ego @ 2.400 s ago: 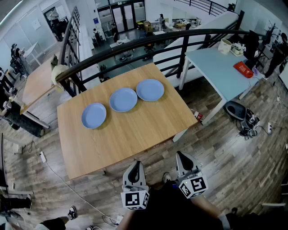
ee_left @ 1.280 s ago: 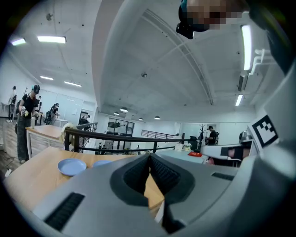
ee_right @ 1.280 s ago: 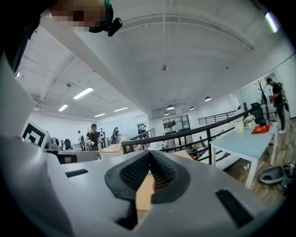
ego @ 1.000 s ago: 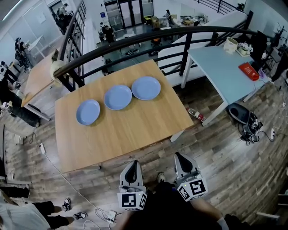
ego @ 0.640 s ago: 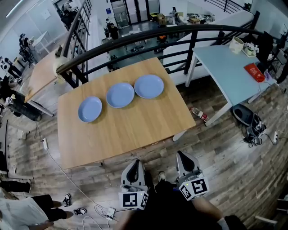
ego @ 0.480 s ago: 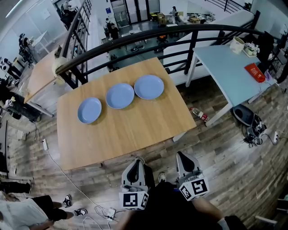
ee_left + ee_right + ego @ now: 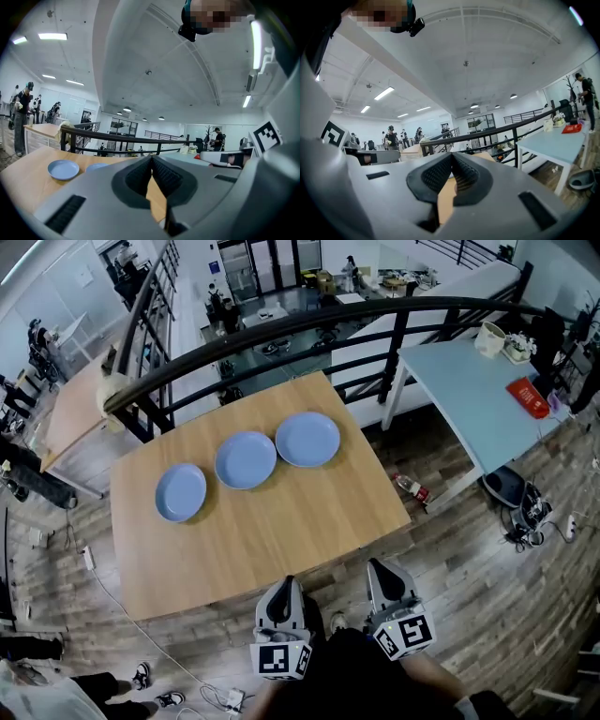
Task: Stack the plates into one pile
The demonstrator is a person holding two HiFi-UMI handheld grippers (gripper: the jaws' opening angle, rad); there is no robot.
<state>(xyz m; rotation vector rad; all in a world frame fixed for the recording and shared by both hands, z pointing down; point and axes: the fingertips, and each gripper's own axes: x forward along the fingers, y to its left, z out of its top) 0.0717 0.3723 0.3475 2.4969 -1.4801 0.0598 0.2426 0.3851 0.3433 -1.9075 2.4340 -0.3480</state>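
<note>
Wooden desk (image 7: 272,526) carries three blue plates (image 7: 246,459) side by side, unstacked. Off its near edge hover the left gripper (image 7: 285,583) and right gripper (image 7: 379,566), fingers (image 7: 138,177) pressed together, empty.

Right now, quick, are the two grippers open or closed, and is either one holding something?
Left gripper: closed, holding nothing.
Right gripper: closed, holding nothing.

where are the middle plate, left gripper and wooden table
middle plate (image 7: 246,459), head view, centre of its face
left gripper (image 7: 286,584), head view, tip of its shut jaws
wooden table (image 7: 281,521), head view, bare top
</note>
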